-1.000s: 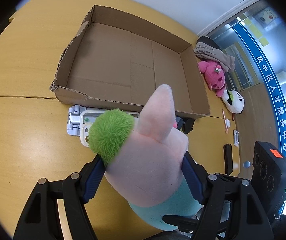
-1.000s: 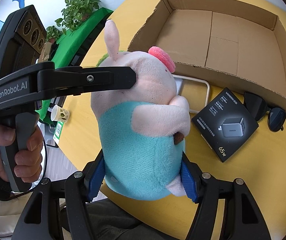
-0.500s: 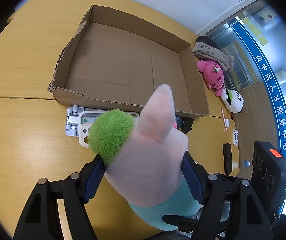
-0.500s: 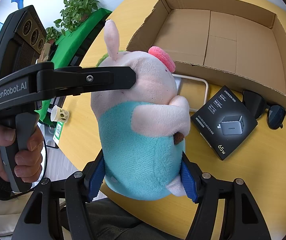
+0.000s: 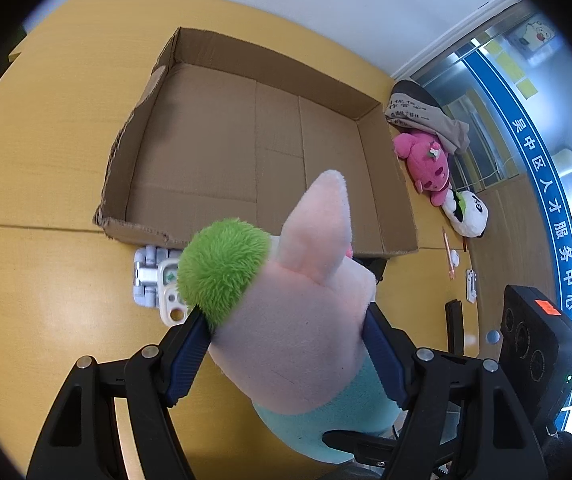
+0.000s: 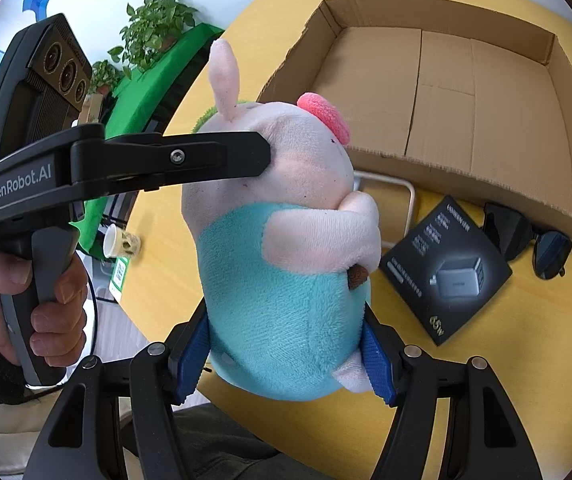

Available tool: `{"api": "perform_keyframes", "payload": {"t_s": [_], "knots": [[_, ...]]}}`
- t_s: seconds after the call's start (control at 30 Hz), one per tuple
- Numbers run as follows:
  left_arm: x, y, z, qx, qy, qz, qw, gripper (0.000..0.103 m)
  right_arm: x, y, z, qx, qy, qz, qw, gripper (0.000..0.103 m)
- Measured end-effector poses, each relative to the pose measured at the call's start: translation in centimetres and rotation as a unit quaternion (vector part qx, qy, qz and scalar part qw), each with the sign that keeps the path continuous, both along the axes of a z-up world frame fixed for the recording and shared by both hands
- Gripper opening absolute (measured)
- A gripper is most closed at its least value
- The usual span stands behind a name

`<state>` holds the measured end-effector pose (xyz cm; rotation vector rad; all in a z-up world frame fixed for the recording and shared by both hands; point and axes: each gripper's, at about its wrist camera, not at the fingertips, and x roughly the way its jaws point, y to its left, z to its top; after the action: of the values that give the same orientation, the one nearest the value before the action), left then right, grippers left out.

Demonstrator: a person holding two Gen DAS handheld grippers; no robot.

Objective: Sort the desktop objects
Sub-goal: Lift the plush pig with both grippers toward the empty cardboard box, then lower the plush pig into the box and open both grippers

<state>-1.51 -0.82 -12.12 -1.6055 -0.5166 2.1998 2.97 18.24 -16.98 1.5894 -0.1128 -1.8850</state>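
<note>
Plush pig (image 5: pixel 297 336): pink head, one upright ear, green tuft, teal body; I hold it clear of the worktop (image 5: pixel 46 160), in front of the near wall of the cardboard box.
Left tool (image 5: pixel 286 344): I have its blue pads pinching the pig's head from both sides; in the right wrist view one black finger (image 6: pixel 190 160) presses flat against the head.
Right tool (image 6: pixel 286 352): I have it pinching the teal body low down, pads sunk into the fabric on either side.
Cardboard box (image 5: pixel 246 140): open-topped, shallow, nothing visible inside; its left wall has a torn, ragged edge.
White device (image 5: pixel 158 284): lies on the worktop just beside the box's near wall, partly hidden behind the green tuft.
Black charger carton (image 6: pixel 445 268): lies flat on the worktop near the box's front wall, to the right of the pig.
Sunglasses (image 6: pixel 525 236): dark lenses, just beside the carton and touching or nearly touching the box wall; I cannot tell which.
Magenta plush (image 5: pixel 425 164): lies beyond the box's right wall.
Panda plush (image 5: pixel 467 212): lies touching the magenta plush.
</note>
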Motion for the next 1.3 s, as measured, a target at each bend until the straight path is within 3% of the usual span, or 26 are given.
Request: {"api": "perform_keyframes", "payload": {"t_s": [0.3,0.57,0.83,1.03,1.3], "knots": [[-4.0,0.0,2.2,-0.006,0.027,0.004,0.9996,0.073,-4.6,-0.1,2.1,-0.008,0.026,-0.002,1.000,0.072],[-7.2,0.1,2.6,-0.020,0.033,-0.011,0.9992,0.073,-7.3,-0.6,2.3,-0.017,0.020,-0.020,0.999,0.072],[-14.9,-0.9,2.9,-0.042,0.050,-0.034,0.9973,0.073,-13.9,-2.6,1.8,-0.030,0.019,-0.047,0.998,0.072],[-22.8,-0.7,1.7,-0.074,0.059,-0.071,0.9930,0.073,-21.6,-4.0,-0.3,-0.063,0.005,-0.093,0.994,0.072],[-31.2,-1.0,-3.8,-0.115,0.026,-0.096,0.9884,0.073,-30.6,-6.2,-6.2,-0.099,-0.053,-0.154,0.982,0.072]]}}
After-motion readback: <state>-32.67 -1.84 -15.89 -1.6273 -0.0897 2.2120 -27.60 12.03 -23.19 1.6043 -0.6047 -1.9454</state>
